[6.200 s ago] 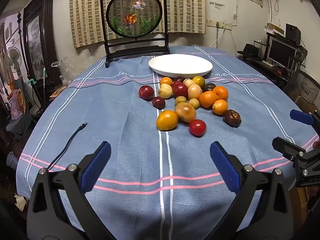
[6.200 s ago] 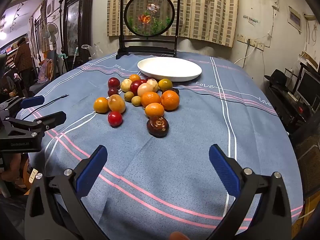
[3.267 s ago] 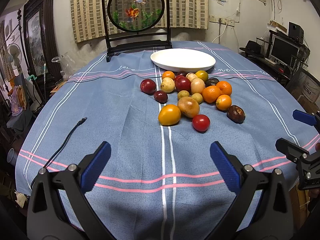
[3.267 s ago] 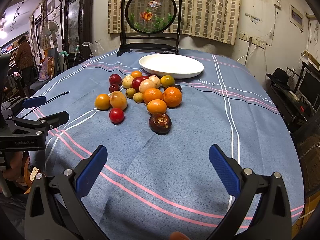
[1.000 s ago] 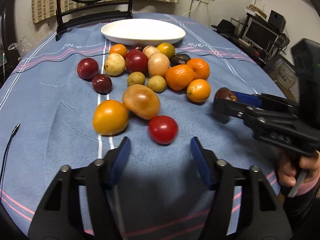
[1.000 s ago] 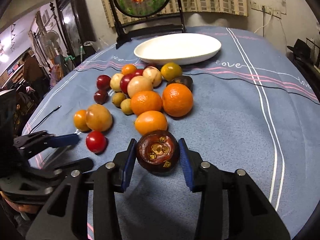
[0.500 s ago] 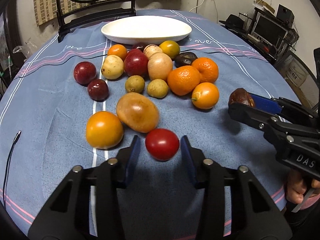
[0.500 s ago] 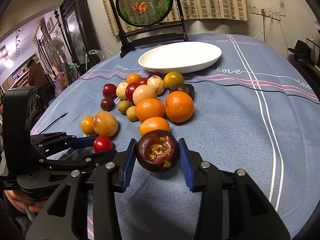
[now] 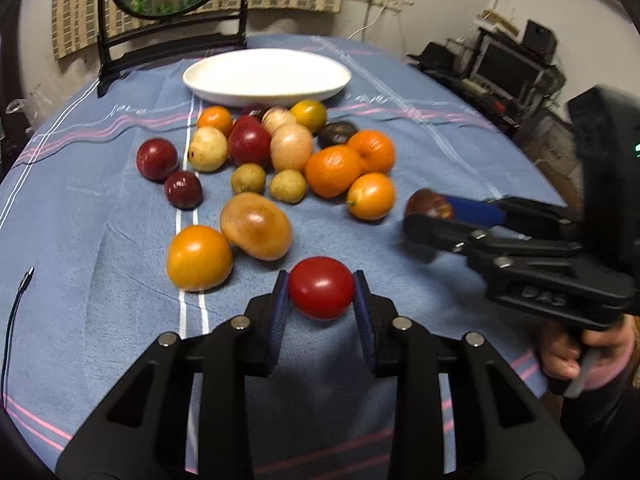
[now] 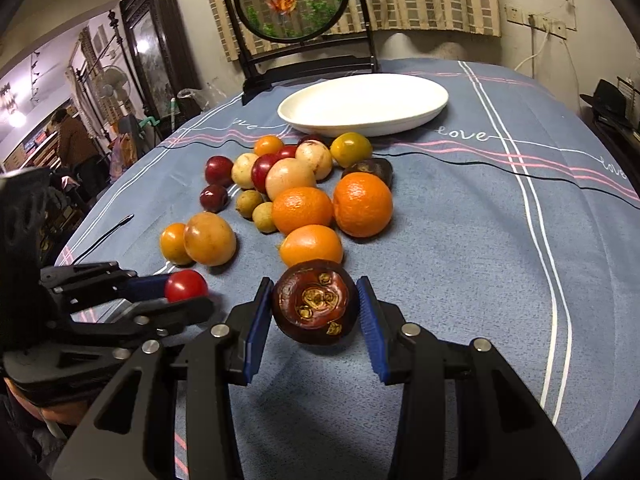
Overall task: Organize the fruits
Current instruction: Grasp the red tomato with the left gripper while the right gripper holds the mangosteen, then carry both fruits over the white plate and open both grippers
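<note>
A small red tomato (image 9: 321,288) sits between the blue pads of my left gripper (image 9: 320,280), which is shut on it just above the blue tablecloth. My right gripper (image 10: 315,300) is shut on a dark purple mangosteen (image 10: 314,306), held a little off the cloth. In the left wrist view the right gripper (image 9: 428,216) and its mangosteen (image 9: 430,204) show at the right. Beyond both lies the fruit pile: oranges (image 10: 362,204), red plums (image 9: 157,159), a yellow-brown fruit (image 9: 256,226) and an orange tomato (image 9: 199,258). The white plate (image 10: 360,128) stands empty behind the pile.
A black framed round screen (image 10: 294,0) stands behind the plate at the table's far edge. A thin black cable (image 9: 16,304) lies on the cloth at the left. A hand (image 9: 576,354) holds the right gripper's handle. Desk clutter and a monitor (image 9: 508,66) fill the room's right side.
My left gripper's jaws closed from wide apart onto the red tomato and pushed in toward it. The right gripper kept hold of the mangosteen and stayed in place.
</note>
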Available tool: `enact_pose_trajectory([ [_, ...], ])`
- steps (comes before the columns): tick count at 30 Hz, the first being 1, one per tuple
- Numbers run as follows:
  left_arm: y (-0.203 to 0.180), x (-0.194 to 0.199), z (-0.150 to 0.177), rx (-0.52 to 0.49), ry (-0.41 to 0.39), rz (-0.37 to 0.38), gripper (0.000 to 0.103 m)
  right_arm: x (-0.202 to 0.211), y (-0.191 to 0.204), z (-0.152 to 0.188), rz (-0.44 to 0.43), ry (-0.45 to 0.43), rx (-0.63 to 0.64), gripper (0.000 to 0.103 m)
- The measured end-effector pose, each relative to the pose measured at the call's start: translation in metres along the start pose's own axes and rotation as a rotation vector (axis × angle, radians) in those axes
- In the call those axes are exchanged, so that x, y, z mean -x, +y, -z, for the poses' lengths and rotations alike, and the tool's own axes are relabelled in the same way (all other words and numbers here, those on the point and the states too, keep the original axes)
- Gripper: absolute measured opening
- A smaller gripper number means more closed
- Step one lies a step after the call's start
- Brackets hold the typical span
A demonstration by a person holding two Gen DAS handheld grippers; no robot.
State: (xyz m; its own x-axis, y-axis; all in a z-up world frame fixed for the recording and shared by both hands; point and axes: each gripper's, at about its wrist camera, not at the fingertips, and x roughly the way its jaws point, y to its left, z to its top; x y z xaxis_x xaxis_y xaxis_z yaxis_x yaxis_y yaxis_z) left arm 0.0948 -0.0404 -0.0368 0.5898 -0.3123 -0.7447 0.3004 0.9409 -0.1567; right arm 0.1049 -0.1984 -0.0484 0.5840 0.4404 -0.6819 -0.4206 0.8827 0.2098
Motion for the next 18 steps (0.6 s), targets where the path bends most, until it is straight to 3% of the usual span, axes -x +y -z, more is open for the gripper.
enact_pose_trajectory([
  [4,0.014,0.018,-0.023,-0.001,-0.04,0.044,0.032,-0.003,0.002,-0.013,-0.023,0.042,0.021,0.043],
  [9,0.032,0.023,-0.071,-0.024,-0.113,0.011,0.032,0.001,0.003,-0.065,0.052,-0.061,0.072,0.043],
  [13,0.05,0.005,-0.117,-0.019,-0.135,-0.019,0.032,-0.021,-0.017,-0.109,0.074,-0.094,0.016,0.043],
  [18,0.078,-0.042,-0.183,0.01,-0.087,-0.039,0.032,-0.079,-0.05,-0.164,0.1,-0.041,-0.055,0.043],
])
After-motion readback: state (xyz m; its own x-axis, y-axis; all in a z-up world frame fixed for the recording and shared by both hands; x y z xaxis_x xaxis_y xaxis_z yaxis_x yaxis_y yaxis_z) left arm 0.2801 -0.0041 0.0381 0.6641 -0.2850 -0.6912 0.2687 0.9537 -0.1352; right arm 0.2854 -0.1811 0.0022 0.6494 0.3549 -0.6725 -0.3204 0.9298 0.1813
